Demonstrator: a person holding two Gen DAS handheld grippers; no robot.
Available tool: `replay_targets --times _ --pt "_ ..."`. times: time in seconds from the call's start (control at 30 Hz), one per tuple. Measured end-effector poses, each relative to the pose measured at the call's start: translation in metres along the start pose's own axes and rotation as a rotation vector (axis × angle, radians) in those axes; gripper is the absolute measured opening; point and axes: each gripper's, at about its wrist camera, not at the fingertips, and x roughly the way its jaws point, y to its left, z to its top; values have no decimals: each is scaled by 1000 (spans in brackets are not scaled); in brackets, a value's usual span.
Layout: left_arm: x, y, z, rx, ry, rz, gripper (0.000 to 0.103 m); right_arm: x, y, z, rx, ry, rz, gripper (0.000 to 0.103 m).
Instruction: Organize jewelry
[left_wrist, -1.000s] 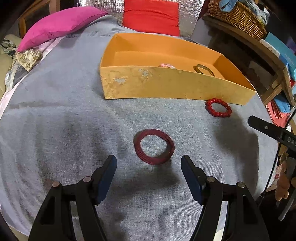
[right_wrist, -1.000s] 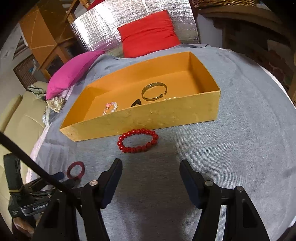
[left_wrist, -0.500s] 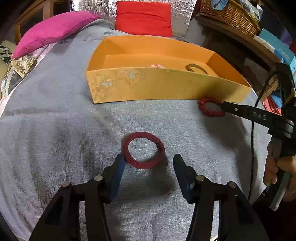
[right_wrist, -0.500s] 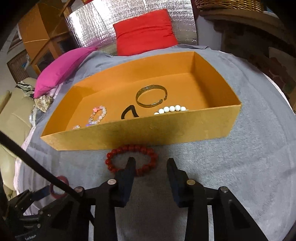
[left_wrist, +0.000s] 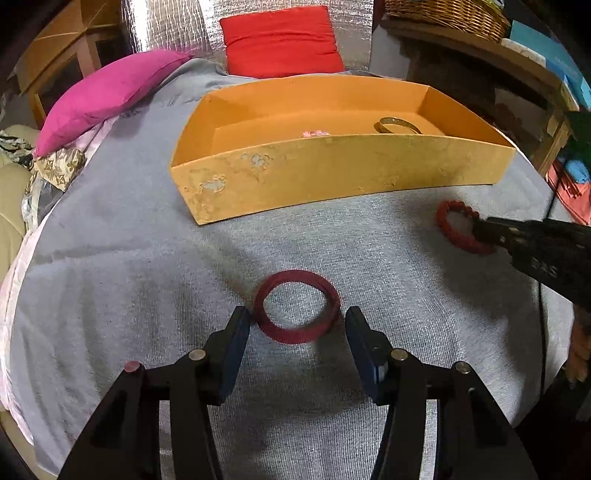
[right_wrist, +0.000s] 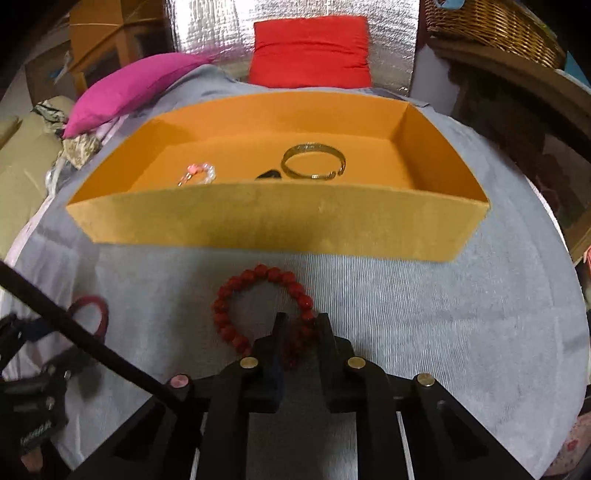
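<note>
Right wrist view: right claw (right_wrist: 300, 322) has just been closing, pinching red beaded bracelet's (right_wrist: 258, 310) near arc; open orange cardboard box (right_wrist: 280, 218) lies straight beyond it.

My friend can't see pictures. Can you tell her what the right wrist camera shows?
The right gripper has just been closing and now pinches a red bead bracelet on grey cloth. Behind it, an orange box holds a gold bangle and a pale bead bracelet.
</note>
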Motion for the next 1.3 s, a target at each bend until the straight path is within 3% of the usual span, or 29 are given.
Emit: replay_targets --times 0.47,0.97,1.3 --pt "2 -2 -3 1 0 -4 56 -17 -32 -9 131 47 170 17" --pt "-7 32 -9 -71 -14 -32 61 -15 -24 -3 156 34 166 17" --pt "-5 24 -9 -50 0 -56 61 -12 -32 -6 180 43 159 18"
